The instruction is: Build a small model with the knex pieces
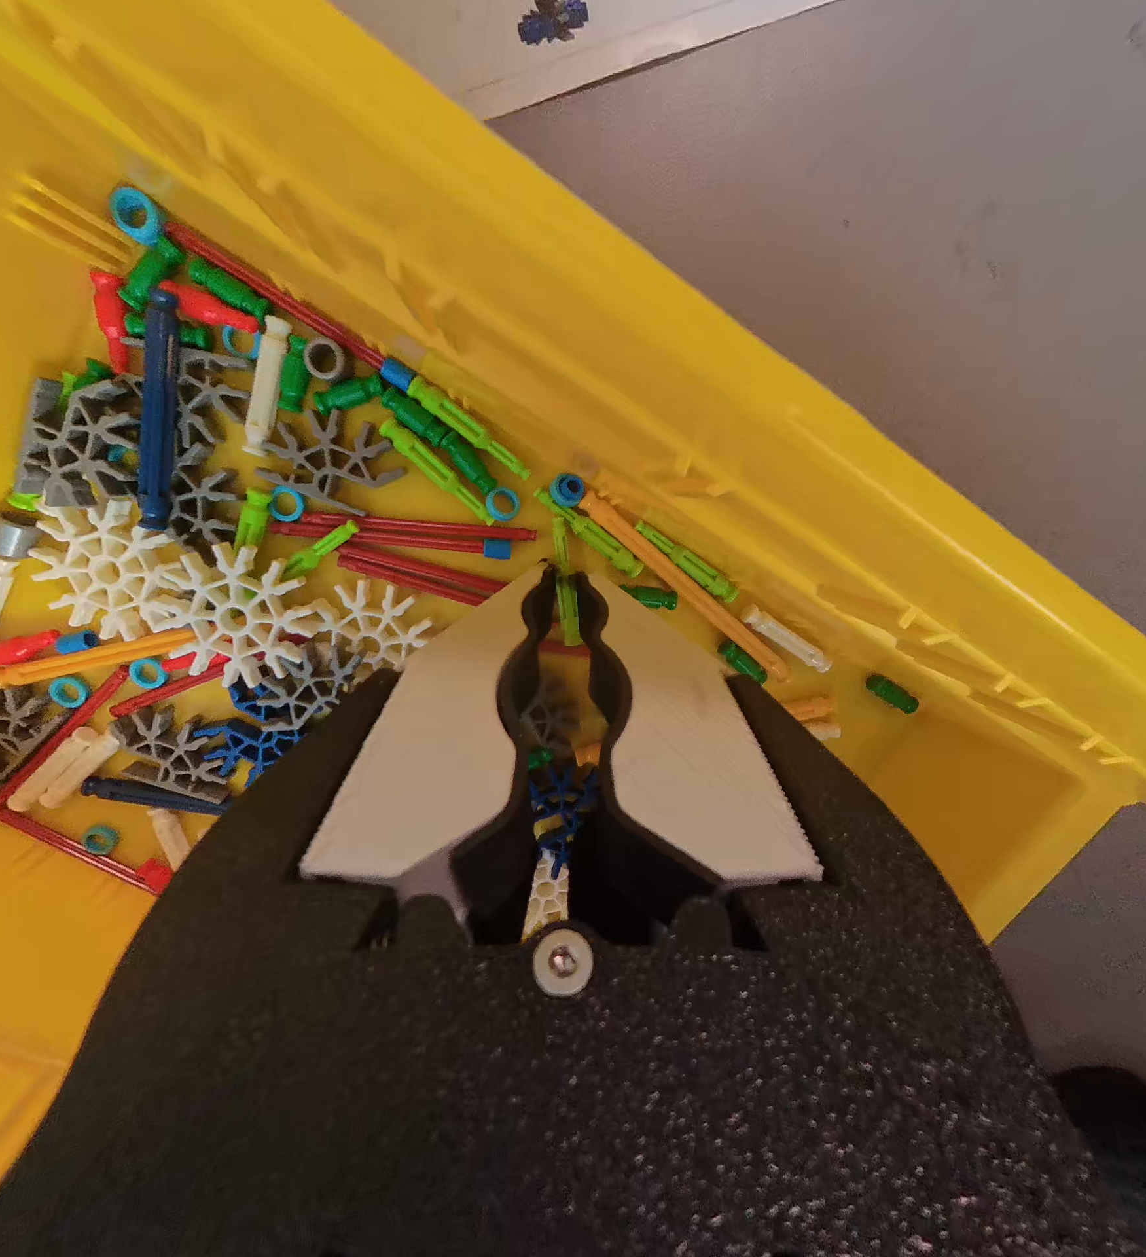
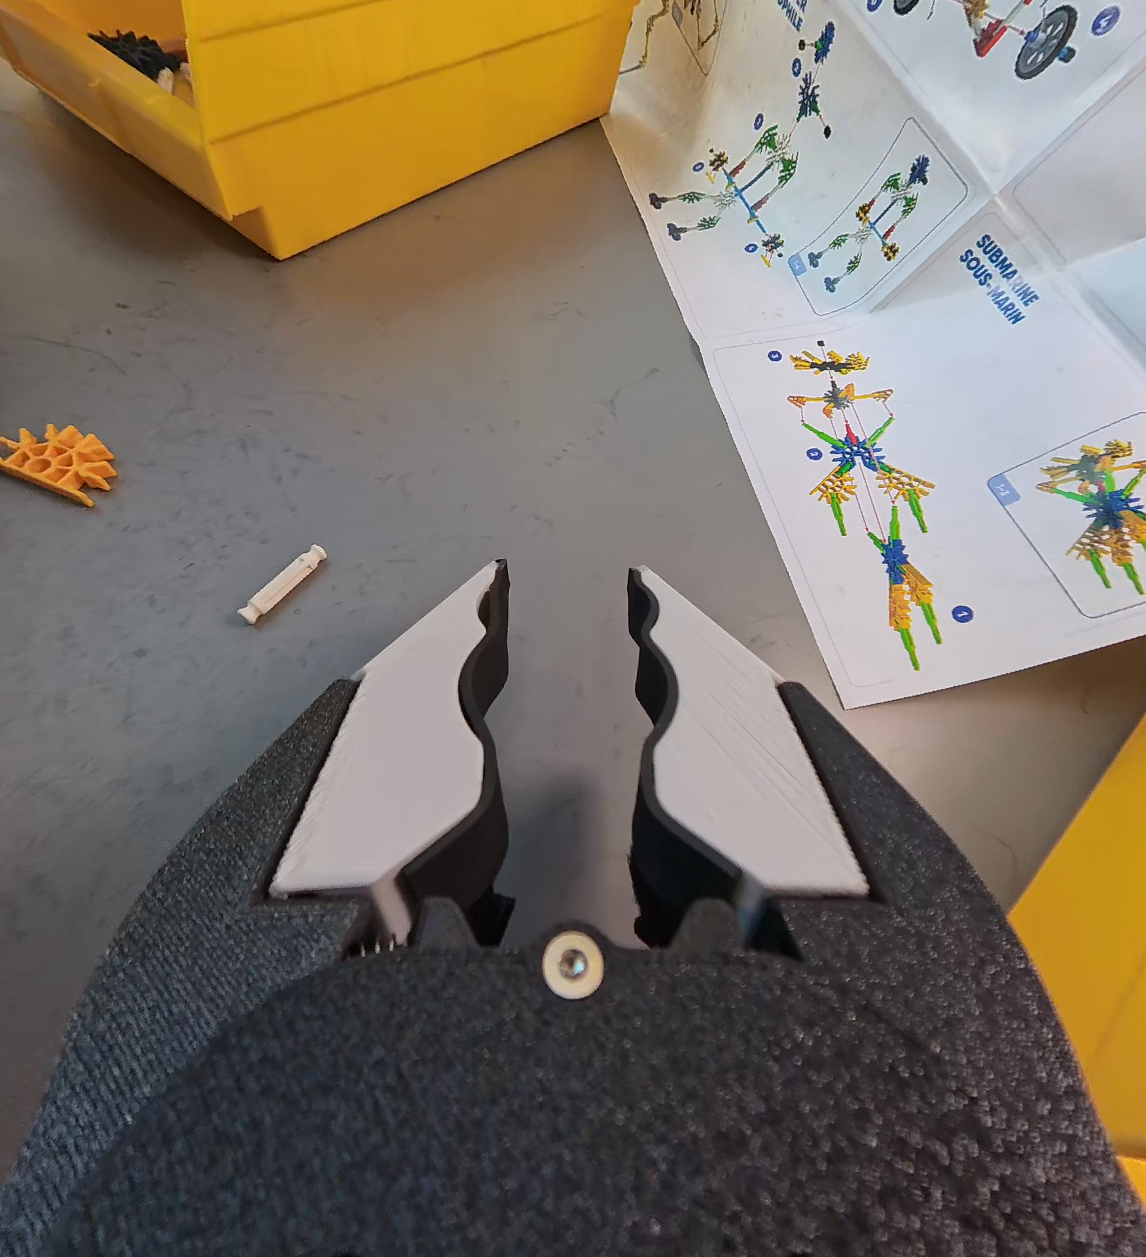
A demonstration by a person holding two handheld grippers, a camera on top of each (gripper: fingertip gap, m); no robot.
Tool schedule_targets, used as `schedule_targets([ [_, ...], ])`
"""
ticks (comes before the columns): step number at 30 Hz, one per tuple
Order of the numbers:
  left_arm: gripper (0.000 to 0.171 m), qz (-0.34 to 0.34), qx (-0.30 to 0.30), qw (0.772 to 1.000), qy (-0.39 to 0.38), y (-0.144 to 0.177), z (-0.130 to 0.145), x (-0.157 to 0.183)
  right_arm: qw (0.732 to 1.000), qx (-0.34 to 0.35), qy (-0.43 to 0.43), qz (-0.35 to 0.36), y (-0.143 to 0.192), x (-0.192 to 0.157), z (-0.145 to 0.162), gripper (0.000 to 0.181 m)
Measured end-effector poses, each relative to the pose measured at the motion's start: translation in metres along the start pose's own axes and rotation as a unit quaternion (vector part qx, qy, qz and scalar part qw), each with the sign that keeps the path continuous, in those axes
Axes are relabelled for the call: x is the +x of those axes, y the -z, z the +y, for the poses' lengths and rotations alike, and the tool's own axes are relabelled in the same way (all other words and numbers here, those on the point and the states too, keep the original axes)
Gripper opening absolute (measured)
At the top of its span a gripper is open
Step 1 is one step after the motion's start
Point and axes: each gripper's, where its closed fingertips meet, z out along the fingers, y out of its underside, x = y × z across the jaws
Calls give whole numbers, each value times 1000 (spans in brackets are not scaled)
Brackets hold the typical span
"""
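Left gripper (image 1: 562, 578): pinched nearly closed on a light-green rod (image 1: 567, 607), down inside a yellow bin (image 1: 624, 286). Left of the tips, white snowflake connectors (image 1: 237, 612), red rods (image 1: 407, 534), grey connectors (image 1: 114, 428), a dark-blue rod (image 1: 158, 408).

Right gripper (image 2: 568, 575): wide apart, holding nothing, above a grey table (image 2: 386, 381). Near left, a white rod (image 2: 282, 583); farther left, orange connectors (image 2: 53, 462). Far left, another yellow bin (image 2: 366, 136). Right, an unfolded instruction sheet (image 2: 964, 340) with coloured diagrams and blue print.
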Motion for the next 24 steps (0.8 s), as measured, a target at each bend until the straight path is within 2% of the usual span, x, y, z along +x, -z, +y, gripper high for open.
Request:
schedule_targets([
  [3,6,-7,23,999,-21,15,-4,5,1000,3,2,1,1,0,-1,33],
  [6,6,-53,83,993,-70,57,-11,17,1000,13,4,-4,4,-2,-3,33],
  [8,5,-2,137,985,-104,83,-9,68,1000,23,8,-12,7,-5,-6,33],
  [10,6,45,159,976,-142,95,7,124,999,30,14,-23,9,-9,-8,36],
  [13,6,99,148,969,-169,69,41,192,999,31,18,-29,9,-12,-8,41],
  [15,6,118,141,967,-175,47,58,218,999,26,18,-30,7,-12,-7,42],
  [17,6,133,144,968,-156,32,64,228,999,25,19,-28,7,-12,-6,42],
  [20,13,126,108,974,-156,14,75,223,999,33,21,-22,9,-11,-8,42],
  [22,14,173,146,963,-149,45,64,225,999,40,18,-19,12,-9,-10,42],
  [24,14,196,232,946,-113,99,32,202,999,49,12,-19,14,-7,-13,42],
])
